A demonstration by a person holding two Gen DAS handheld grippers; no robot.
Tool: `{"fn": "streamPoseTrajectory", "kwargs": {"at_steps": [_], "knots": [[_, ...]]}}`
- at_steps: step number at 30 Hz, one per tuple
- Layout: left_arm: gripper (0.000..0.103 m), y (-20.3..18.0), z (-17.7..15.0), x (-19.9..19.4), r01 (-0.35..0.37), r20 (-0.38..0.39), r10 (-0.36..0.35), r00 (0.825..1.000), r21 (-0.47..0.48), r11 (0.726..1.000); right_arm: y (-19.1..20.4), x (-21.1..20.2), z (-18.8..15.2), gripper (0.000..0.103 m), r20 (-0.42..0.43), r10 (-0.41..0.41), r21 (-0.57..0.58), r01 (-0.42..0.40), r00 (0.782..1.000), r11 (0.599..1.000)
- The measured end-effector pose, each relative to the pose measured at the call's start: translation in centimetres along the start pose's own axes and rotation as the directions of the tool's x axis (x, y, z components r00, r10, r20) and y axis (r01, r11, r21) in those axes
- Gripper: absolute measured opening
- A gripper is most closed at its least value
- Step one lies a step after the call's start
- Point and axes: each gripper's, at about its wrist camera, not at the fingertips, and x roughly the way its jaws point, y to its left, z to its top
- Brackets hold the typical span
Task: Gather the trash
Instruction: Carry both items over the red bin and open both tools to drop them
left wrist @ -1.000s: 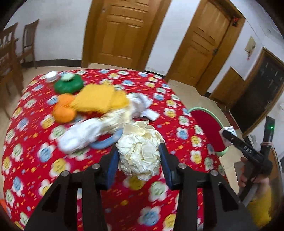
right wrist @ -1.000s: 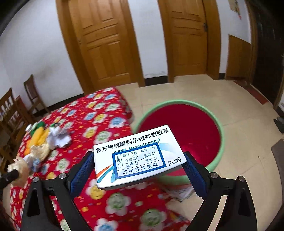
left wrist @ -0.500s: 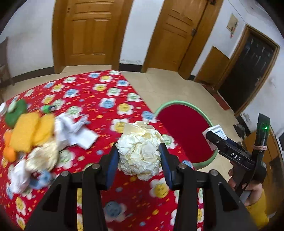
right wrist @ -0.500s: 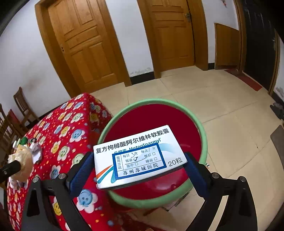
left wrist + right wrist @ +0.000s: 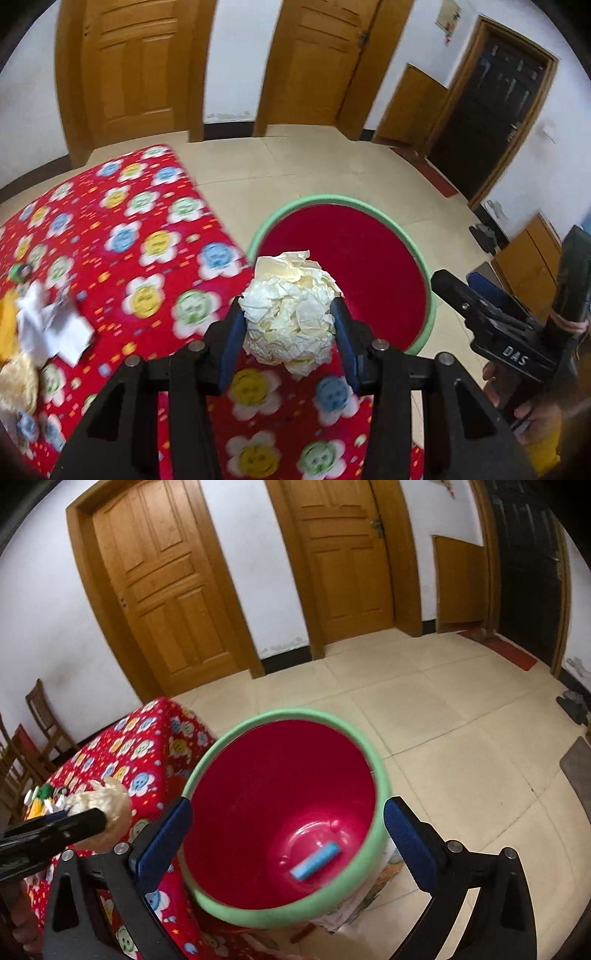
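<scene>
My left gripper (image 5: 288,325) is shut on a crumpled ball of cream paper (image 5: 290,314), held above the table edge next to the red bin with a green rim (image 5: 430,295). My right gripper (image 5: 288,830) is open and empty, right over the bin (image 5: 380,775). The medicine box (image 5: 314,860) lies on the bin's bottom, showing its blue side. The paper ball also shows at the left in the right wrist view (image 5: 107,808).
The table has a red flowered cloth (image 5: 110,240). White crumpled paper (image 5: 55,325) and other soft items lie at its left edge. Two wooden doors (image 5: 166,590) stand behind. The floor is beige tile (image 5: 461,720). Chairs (image 5: 40,716) stand at the far left.
My right gripper opened and the medicine box dropped into the bin. My left gripper carried the paper ball rightward toward the bin.
</scene>
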Motion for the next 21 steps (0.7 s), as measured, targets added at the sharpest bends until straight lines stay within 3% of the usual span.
{"fn": "streamPoseTrajectory", "kwargs": {"at_steps": [3,8,21], "knots": [[0.047,-1.0,0.6,1.2,0.015,-0.003,-0.015,1.0,0.019,1.0,-1.1,-0.9,0.1,0.102,0.031,-0.038,0.025,0.037,0.999,0.999],[0.064,-2.0,1.0,2.2,0.016,0.001,-0.016,1.0,0.018,1.0,-2.8,-1.9,0.1,0.102,0.043,-0.068,0.077,0.064,0.997,0.995],[0.065,-0.5,-0.1,-1.8,-0.028,0.032,0.029,0.999,-0.041,0.999,-2.1,-3.0,-0.2,0.102,0.026,-0.041,0.053,0.04,0.999,0.998]]}}
